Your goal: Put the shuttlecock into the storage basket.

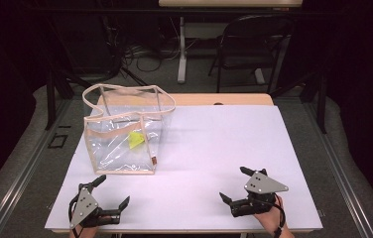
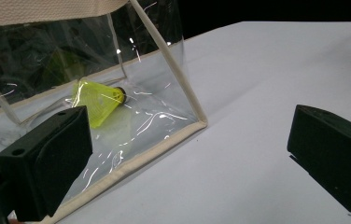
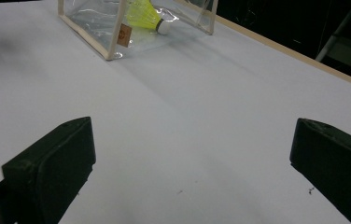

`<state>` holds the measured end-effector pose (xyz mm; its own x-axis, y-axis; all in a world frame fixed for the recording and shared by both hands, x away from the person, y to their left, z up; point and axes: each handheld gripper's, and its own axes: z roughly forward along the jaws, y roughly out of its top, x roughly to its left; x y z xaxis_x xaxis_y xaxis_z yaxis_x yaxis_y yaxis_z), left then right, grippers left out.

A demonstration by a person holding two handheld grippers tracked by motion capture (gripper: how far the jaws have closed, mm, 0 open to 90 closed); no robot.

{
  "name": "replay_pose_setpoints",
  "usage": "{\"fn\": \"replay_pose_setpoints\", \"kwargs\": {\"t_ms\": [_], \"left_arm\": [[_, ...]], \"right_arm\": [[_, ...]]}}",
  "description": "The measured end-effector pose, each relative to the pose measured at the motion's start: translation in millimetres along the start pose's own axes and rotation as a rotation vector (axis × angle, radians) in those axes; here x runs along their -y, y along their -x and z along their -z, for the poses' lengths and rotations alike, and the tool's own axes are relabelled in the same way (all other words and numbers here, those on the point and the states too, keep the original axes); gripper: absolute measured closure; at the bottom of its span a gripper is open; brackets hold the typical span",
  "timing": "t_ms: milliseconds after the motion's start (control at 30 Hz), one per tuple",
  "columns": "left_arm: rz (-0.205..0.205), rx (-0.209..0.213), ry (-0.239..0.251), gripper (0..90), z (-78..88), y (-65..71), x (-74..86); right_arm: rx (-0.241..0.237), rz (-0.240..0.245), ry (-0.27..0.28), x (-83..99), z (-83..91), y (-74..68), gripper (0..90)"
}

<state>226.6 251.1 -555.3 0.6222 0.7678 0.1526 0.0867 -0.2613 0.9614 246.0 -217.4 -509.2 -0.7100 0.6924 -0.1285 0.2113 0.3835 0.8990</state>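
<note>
Jaws stood wide and empty on both the left gripper point(image 1: 111, 192) and right gripper point(image 1: 234, 184), resting low near the table's front edge. Neon-yellow shuttlecock point(image 1: 135, 140) lay inside the clear plastic tote bag point(image 1: 106, 151), probably needing a reach through its open top.

The clear bag point(image 2: 131, 135) is cut off by the top and left edges in the left gripper view. The small tag point(image 3: 124, 35) on the bag carries a mark too small to read, possibly a logo. The person's hands are cropped by the bottom edge of the high view.
</note>
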Motion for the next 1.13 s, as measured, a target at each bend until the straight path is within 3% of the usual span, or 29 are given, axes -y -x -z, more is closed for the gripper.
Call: {"fn": "replay_pose_setpoints", "kwargs": {"t_ms": [333,567,733,967,1133], "left_arm": [[0.001,-0.002,-0.001,0.0,0.1,-0.4,0.1],[-0.002,0.006,-0.006,0.0,-0.5,-0.3,0.4],[-0.003,0.009,-0.007,0.1,-1.6,-0.6,0.5],[-0.004,0.018,-0.01,0.0,-1.5,-0.1,0.7],[-0.007,0.02,-0.019,0.1,-2.9,-1.0,0.0]], "right_arm": [[0.012,0.017,0.018,18.9,5.4,2.7,0.0],[0.009,0.017,0.07,31.8,9.6,5.7,0.0],[0.025,0.055,0.062,40.6,11.2,3.6,0.0],[0.042,0.07,0.069,46.5,13.7,0.0,0.0],[0.029,0.066,0.078,46.3,13.9,0.2,0.0]]}}
